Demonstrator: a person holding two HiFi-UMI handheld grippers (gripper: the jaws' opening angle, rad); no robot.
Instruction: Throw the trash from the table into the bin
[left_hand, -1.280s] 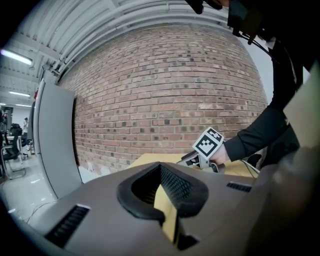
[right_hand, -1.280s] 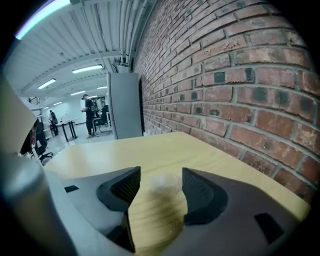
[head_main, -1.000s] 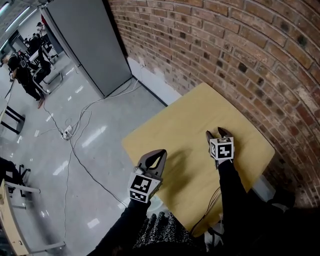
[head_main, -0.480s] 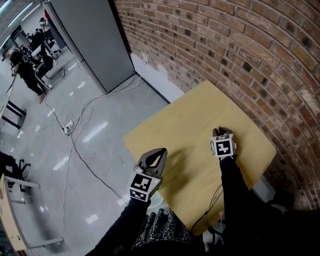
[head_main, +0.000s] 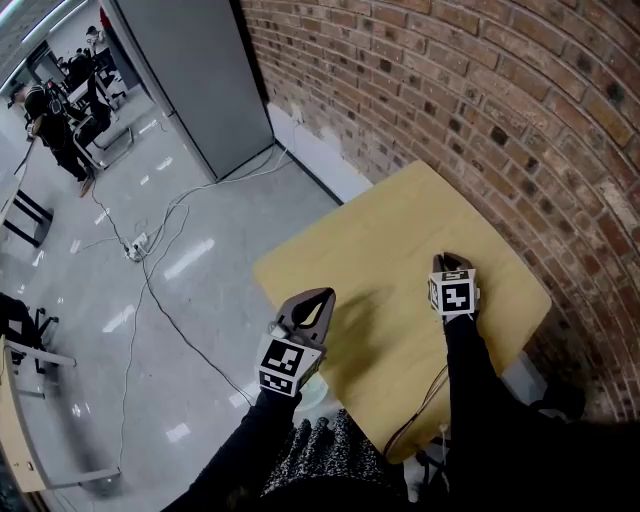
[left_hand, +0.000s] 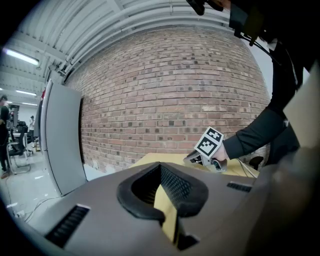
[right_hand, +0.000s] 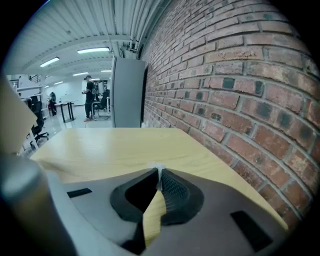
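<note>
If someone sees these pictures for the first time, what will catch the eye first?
The brick wall fills the right side, with a yellow table standing beside it. Over the table, the right gripper has just been closing its jaws on what looks like a small pale scrap. The left gripper hangs shut and empty by the table's left edge.
</note>
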